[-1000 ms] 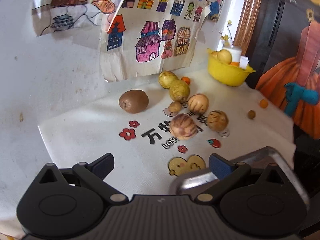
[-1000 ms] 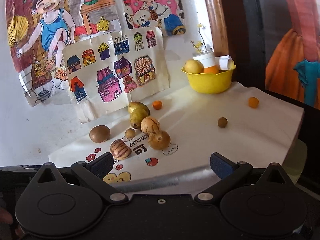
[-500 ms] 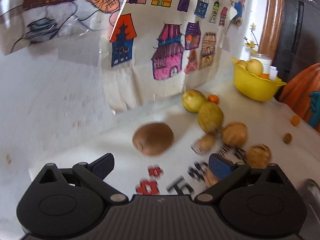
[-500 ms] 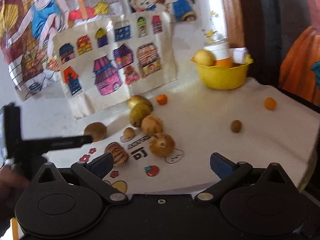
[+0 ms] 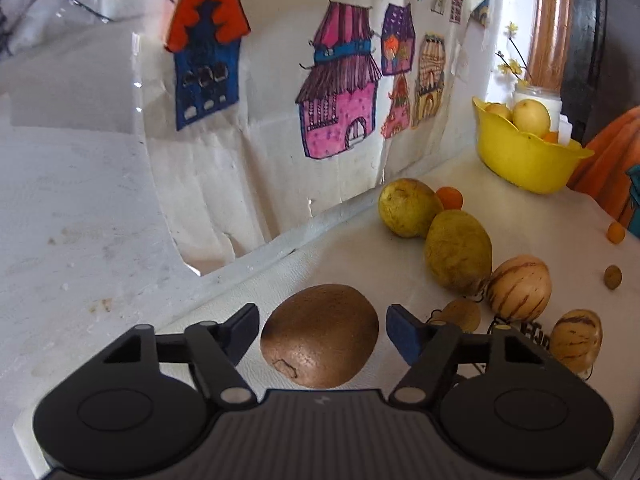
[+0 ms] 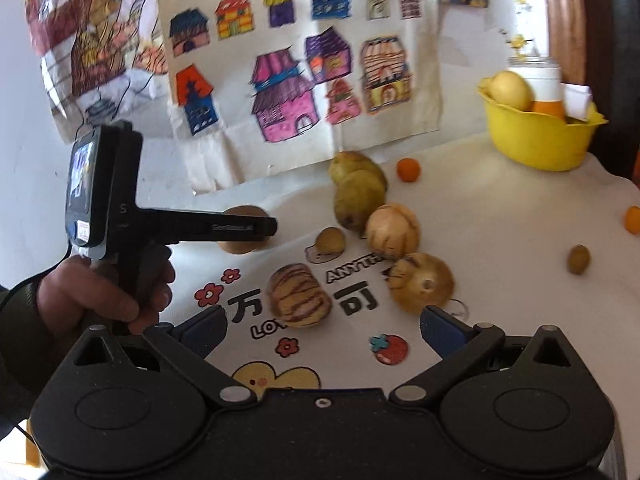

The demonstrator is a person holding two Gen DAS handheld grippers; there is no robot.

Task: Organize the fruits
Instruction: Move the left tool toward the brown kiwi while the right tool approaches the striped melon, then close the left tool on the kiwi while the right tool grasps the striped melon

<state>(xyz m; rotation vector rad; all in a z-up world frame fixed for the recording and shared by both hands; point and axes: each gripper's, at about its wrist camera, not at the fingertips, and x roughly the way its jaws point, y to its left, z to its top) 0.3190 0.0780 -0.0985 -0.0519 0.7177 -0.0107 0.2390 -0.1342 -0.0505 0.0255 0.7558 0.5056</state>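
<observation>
A brown kiwi (image 5: 320,340) lies on the white printed cloth (image 5: 540,220), between the fingers of my left gripper (image 5: 322,316). Its jaws are closing, and a thin gap still shows on each side of the kiwi. In the right wrist view the left gripper (image 6: 248,226) appears side-on, held by a hand (image 6: 100,296), with the kiwi (image 6: 240,246) partly hidden behind it. My right gripper (image 6: 324,322) stands open just short of a striped melon (image 6: 298,300). A yellow bowl (image 5: 520,160) with fruit in it sits at the back right.
Two green pears (image 5: 408,208) (image 5: 458,250), striped melons (image 5: 520,288) (image 5: 576,340), a small brown fruit (image 5: 460,314) and small oranges (image 5: 450,198) (image 6: 632,220) lie right of the kiwi. Paper drawings (image 5: 340,112) hang on the wall close behind. A white jar (image 6: 536,76) stands behind the bowl.
My left gripper moved forward and down until the kiwi lies between its fingers, and the fingers drew closer together. The right gripper advanced toward the fruits; the left gripper and hand entered its view.
</observation>
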